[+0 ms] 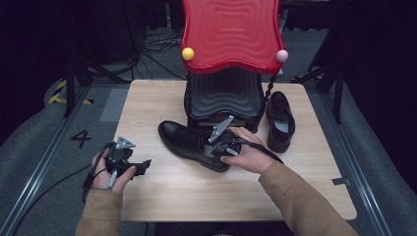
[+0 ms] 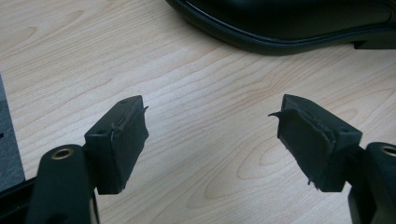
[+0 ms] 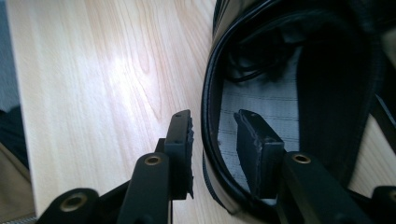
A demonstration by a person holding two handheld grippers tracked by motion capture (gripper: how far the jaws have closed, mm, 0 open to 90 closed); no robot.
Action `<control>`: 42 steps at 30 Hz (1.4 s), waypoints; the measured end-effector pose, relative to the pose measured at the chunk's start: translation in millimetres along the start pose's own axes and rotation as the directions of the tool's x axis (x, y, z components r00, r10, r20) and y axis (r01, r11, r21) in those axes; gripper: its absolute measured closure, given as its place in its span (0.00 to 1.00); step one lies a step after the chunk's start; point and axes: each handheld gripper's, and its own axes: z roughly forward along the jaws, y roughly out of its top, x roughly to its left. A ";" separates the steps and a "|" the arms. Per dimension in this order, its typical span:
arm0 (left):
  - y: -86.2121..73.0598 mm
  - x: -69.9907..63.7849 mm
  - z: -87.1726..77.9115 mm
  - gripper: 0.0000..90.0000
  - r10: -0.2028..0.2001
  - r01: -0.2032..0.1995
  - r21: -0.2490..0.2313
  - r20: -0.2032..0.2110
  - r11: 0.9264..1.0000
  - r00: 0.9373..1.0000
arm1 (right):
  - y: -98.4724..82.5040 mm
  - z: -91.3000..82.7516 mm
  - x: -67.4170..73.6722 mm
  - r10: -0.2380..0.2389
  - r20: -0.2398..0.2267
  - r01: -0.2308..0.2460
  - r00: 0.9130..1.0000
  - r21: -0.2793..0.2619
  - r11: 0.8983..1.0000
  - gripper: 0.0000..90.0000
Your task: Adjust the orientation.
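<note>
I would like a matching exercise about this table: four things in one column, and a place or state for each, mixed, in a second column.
Things:
1. left tongs
2. right tongs
3. far shoe
4. yellow ball

States:
A. on the red rack's corner
B. open above bare wood
C. astride the near shoe's collar
D. standing alone right of the rack

Pairs: 1-B, 2-C, 3-D, 4-A
</note>
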 end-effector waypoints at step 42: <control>1.2 -0.1 3.2 0.27 0.004 -0.004 -0.001 0.004 1.000 1.000 | -59.7 -54.6 75.1 0.172 0.032 -0.168 0.985 -0.094 0.981 0.94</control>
